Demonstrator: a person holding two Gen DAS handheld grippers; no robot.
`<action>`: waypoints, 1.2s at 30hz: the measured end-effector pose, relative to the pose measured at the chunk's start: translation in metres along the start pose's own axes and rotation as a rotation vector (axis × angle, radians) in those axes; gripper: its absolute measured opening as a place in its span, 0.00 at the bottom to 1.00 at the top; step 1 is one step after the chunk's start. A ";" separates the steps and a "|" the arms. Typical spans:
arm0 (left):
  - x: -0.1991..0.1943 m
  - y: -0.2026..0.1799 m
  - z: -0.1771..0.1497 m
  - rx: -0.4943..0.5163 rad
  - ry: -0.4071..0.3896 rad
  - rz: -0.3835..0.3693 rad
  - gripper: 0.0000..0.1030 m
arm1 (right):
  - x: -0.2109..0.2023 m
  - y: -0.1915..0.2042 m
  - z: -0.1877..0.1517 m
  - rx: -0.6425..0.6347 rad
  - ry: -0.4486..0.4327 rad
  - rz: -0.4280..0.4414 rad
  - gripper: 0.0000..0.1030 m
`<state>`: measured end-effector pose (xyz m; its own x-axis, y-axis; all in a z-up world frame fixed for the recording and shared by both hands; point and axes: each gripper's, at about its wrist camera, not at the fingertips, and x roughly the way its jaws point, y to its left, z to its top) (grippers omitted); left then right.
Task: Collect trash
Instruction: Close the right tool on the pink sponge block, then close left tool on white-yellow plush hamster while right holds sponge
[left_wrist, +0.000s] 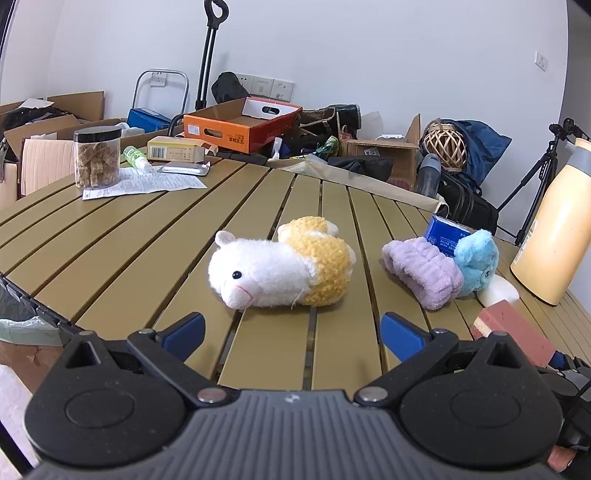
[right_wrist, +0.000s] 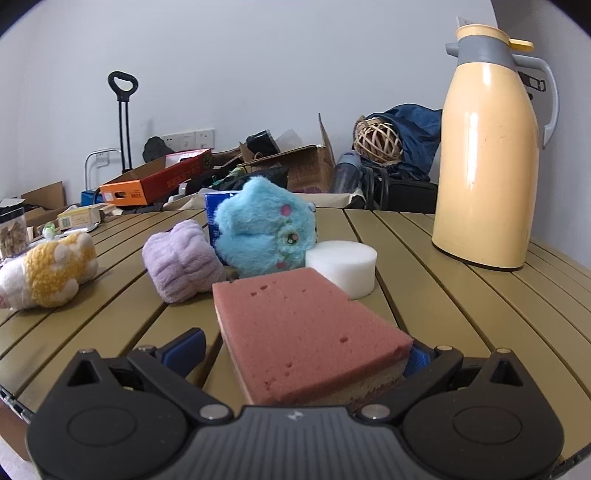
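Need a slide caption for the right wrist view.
Open right gripper straddles a pink sponge on the slatted table, plush toys behind.

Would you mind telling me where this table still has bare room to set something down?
The widest bare stretch of table lies between the jar with its leaflet and the white-and-yellow plush. A second lies between the foam cylinder and the thermos. It is crowded around the blue plush, purple cloth and sponge.
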<state>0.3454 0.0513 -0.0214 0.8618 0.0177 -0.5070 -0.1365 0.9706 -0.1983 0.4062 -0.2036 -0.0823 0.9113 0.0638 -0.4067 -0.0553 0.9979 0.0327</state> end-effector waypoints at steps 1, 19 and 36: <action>0.000 0.000 -0.001 -0.001 0.002 -0.002 1.00 | -0.001 0.001 0.000 0.003 -0.001 -0.007 1.00; 0.006 -0.001 -0.008 0.019 0.024 0.008 1.00 | -0.007 0.002 0.003 0.004 -0.008 0.008 0.83; 0.001 -0.007 0.018 0.053 -0.031 0.069 1.00 | -0.037 -0.013 0.020 0.102 -0.116 0.052 0.81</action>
<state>0.3564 0.0493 -0.0053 0.8658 0.0919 -0.4918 -0.1710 0.9782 -0.1182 0.3818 -0.2193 -0.0490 0.9496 0.1084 -0.2941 -0.0676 0.9870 0.1456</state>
